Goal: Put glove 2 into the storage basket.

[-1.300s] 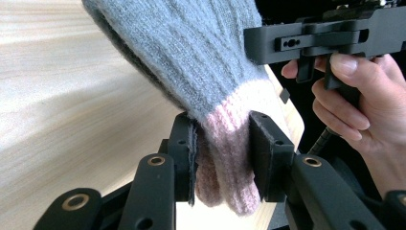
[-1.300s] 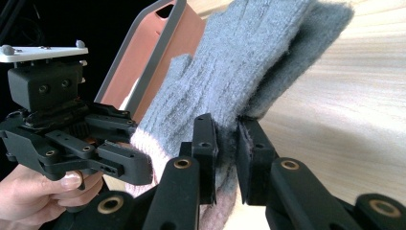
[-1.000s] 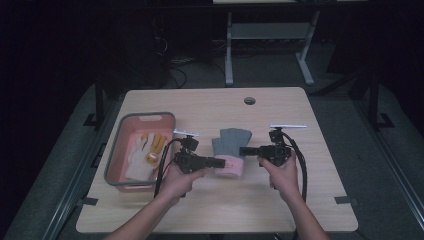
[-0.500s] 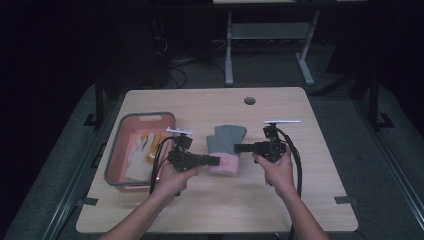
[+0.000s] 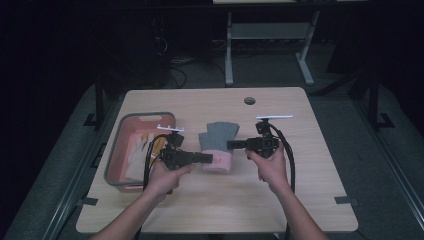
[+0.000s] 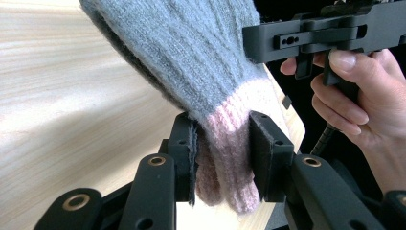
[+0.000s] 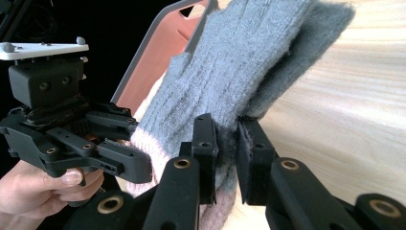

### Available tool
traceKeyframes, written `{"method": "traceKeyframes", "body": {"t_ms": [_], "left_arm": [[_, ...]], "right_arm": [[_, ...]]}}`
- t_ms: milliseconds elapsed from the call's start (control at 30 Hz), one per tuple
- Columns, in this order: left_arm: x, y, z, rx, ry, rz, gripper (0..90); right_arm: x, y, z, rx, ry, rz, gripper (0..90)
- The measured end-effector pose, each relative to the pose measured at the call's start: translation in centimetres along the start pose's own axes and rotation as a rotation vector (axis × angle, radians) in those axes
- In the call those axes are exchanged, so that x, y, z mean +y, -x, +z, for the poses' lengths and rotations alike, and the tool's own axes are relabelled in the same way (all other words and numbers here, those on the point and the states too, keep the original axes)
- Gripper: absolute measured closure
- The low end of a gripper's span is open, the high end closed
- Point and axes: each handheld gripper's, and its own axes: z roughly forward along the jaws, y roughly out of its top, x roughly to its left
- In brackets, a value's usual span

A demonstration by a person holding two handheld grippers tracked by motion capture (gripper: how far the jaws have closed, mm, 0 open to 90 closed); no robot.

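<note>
A grey knitted glove (image 5: 218, 136) with a pink cuff (image 5: 218, 162) is held between both grippers over the middle of the table. My left gripper (image 6: 222, 139) is shut on the pink cuff (image 6: 225, 158), pinching it from both sides. My right gripper (image 7: 227, 139) is shut on the grey edge of the glove (image 7: 239, 62) just above the cuff. In the high view the left gripper (image 5: 210, 159) comes in from the left and the right gripper (image 5: 230, 145) from the right, their tips close together. The glove's fingers point away from me.
A grey-rimmed pink bin (image 5: 117, 150) stands at the left of the table, holding a white glove (image 5: 136, 155) and something yellow (image 5: 157, 144). A round hole (image 5: 249, 100) sits near the table's far edge. Bare wood (image 5: 310, 150) lies to the right and front.
Both hands have shifted a little to the left and away from me, carrying the glove along. Both grips are unchanged.
</note>
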Motion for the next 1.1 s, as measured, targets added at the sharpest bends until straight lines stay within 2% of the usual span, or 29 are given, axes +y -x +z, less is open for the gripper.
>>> {"method": "traceKeyframes", "body": {"t_ms": [633, 767, 800, 1100], "left_arm": [[0.2, -1.0, -2.8, 0.012, 0.028, -0.010, 65.4], [0.2, -1.3, -3.5, 0.020, 0.034, 0.001, 65.4], [0.2, -1.2, -3.6, 0.023, 0.036, -0.011, 65.4], [0.4, -1.8, -5.2, 0.030, 0.053, -0.015, 65.6]], "right_arm": [[1.7, -2.1, 2.0, 0.032, -0.022, -0.033, 79.1], [1.8, -2.4, 2.5, 0.039, -0.023, -0.037, 79.1], [1.8, -2.4, 2.6, 0.046, -0.023, -0.036, 79.1], [2.8, -3.5, 3.8, 0.062, -0.037, -0.054, 79.1]]}}
